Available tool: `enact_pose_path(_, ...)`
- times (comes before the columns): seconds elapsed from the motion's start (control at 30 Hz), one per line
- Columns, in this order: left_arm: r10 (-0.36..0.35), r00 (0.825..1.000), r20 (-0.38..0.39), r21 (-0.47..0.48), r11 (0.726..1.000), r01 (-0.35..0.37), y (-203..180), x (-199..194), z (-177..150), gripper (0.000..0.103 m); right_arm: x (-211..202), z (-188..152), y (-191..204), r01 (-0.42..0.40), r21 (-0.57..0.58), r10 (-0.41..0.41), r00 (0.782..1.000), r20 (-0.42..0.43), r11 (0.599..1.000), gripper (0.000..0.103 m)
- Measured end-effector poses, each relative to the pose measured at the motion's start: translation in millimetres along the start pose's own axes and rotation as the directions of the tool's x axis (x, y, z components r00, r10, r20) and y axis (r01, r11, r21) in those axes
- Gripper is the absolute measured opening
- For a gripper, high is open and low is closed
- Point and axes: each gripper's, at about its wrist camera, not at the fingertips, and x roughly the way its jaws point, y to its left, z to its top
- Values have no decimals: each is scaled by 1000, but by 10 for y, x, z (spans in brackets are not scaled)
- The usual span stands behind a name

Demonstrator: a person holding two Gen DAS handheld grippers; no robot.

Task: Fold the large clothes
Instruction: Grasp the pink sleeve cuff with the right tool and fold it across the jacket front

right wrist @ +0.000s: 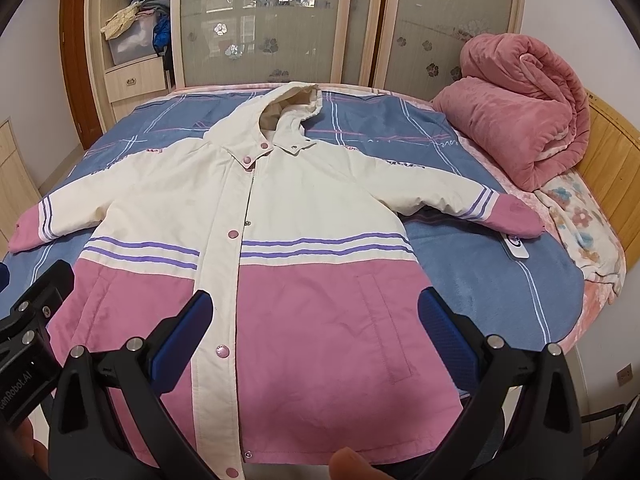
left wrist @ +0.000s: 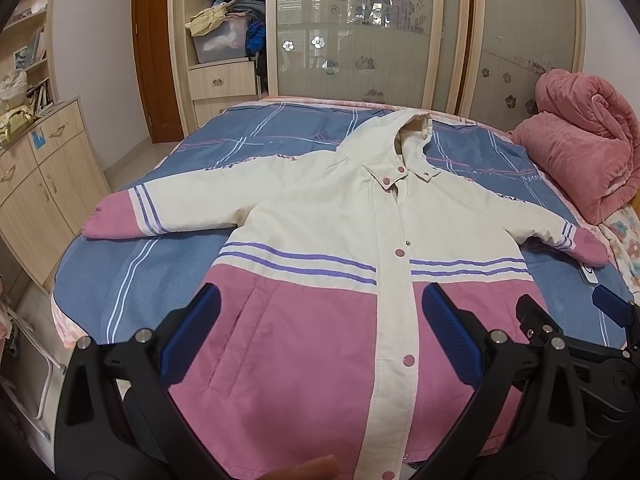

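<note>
Right now I am holding 2 tongs over the near end of the bed (left wrist: 100,280), and both are gaping wide with nothing between their blue pads. My left tongs (left wrist: 320,312) are hanging above the pink lower half of the jacket (left wrist: 320,208), with 1 pad (left wrist: 192,336) over the pocket side and the other just past the cream snap strip. My right tongs (right wrist: 316,312) are spreading just as far over the jacket's (right wrist: 320,200) other pink panel, 1 pad (right wrist: 184,332) near the snap strip and the other out by the side seam. I cannot tell whether any pad is actually touching the cloth; they look to be hovering just above it.

The jacket is lying flat and face up on the blue striped bedcover (right wrist: 480,272), snapped closed, its hood pointing toward the wardrobe (left wrist: 360,40) and its 2 sleeves stretching out to either side, each ending in a pink cuff. Its hem is sitting at the near edge, just under my tongs. A rolled pink blanket (right wrist: 516,108) is resting at the far right corner of the bed, well apart from the jacket. A fingertip (right wrist: 348,462) is showing at the bottom of the right view.
</note>
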Motion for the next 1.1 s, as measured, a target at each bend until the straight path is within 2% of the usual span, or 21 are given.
enact_pose_path(0.37,2,1000,-21,-1,1000,-2,15,108,-11,101,113,-18,5,3,-15,-4,1000,-19,1000,102)
enact_pose_path(0.47,-10,1000,-19,-40,999,9,100,161,6,101,137,5,-79,11,0,-11,1000,-5,1000,102)
enact_pose_path(0.53,-10,1000,-24,-69,998,8,182,226,24,101,100,76,-325,-12,89,6,997,71,996,102)
enact_pose_path(0.57,-8,999,-40,-81,997,4,232,302,27,101,64,113,-456,-11,132,-8,989,145,991,102)
enact_pose_path(0.6,-9,998,-59,-86,996,4,260,370,31,101,49,141,-526,-4,149,-27,978,208,989,102)
enact_pose_path(0.63,-15,996,-90,-89,996,7,280,475,31,101,74,171,-611,9,149,-51,957,286,989,102)
enact_pose_path(0.67,-12,994,-106,-87,996,3,285,548,27,101,131,205,-651,19,132,-60,947,315,991,102)
enact_pose_path(0.7,-3,993,-119,-84,996,-8,283,616,24,101,307,285,-712,55,103,-84,950,302,993,102)
enact_pose_path(0.77,-4,993,-118,-88,996,-6,273,691,20,101,677,408,-856,88,98,-107,972,209,991,102)
enact_pose_path(0.8,-6,993,-114,-89,996,-4,260,714,24,101,933,489,-989,84,108,-100,983,153,991,102)
enact_pose_path(0.87,9,996,-88,-92,996,-18,220,735,41,100,1379,628,-1314,105,178,-119,990,75,978,102)
enact_pose_path(0.9,35,997,-64,-87,995,-40,177,746,55,95,1535,663,-1441,96,213,-111,992,61,972,98)
enact_pose_path(0.93,55,997,-52,-82,995,-59,139,768,72,77,1719,721,-1612,85,259,-99,994,43,962,96)
enact_pose_path(0.97,55,997,-49,-71,996,-59,72,822,86,64,1837,754,-1704,72,286,-84,996,31,956,93)
enact_pose_path(1.0,43,997,-71,-60,997,-48,17,886,99,48,2002,798,-1840,35,317,-47,999,28,948,93)
enact_pose_path(1.1,-19,987,-157,-73,997,8,-156,1215,132,47,2316,776,-2073,-107,369,87,994,69,923,93)
